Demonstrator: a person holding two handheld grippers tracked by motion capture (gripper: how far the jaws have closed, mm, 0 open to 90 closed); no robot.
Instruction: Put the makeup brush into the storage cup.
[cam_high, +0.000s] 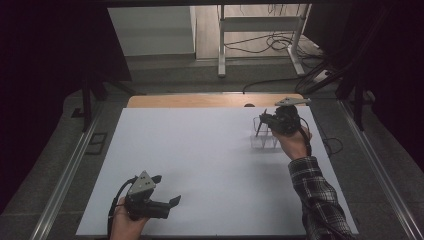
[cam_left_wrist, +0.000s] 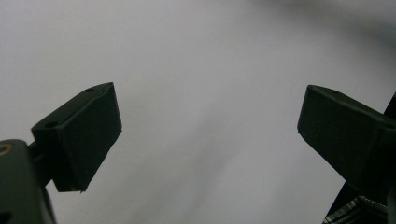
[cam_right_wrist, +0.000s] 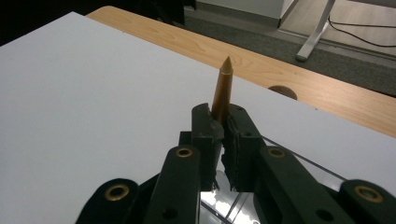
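A pointed golden-brown pencil (cam_right_wrist: 223, 86) sticks up from between the jaws of my right gripper (cam_right_wrist: 220, 116), which is shut on it. In the high view the right gripper (cam_high: 270, 120) hovers at the far right of the white sheet, and the pencil (cam_high: 259, 127) slants down towards a clear plastic container (cam_high: 265, 142) beneath it. Clear edges of that container (cam_high: 252, 220) show under the jaws in the right gripper view. My left gripper (cam_high: 166, 190) rests near the front left of the sheet. Its jaws stand wide apart with nothing between them, over bare white surface (cam_left_wrist: 210, 116).
The white sheet (cam_high: 200, 160) covers most of a wooden table whose far edge (cam_high: 200, 101) shows bare. A round hole (cam_right_wrist: 282, 91) sits in that wooden strip. Beyond it are a desk frame (cam_high: 260, 35) and cables on the floor. Metal rails run along both sides.
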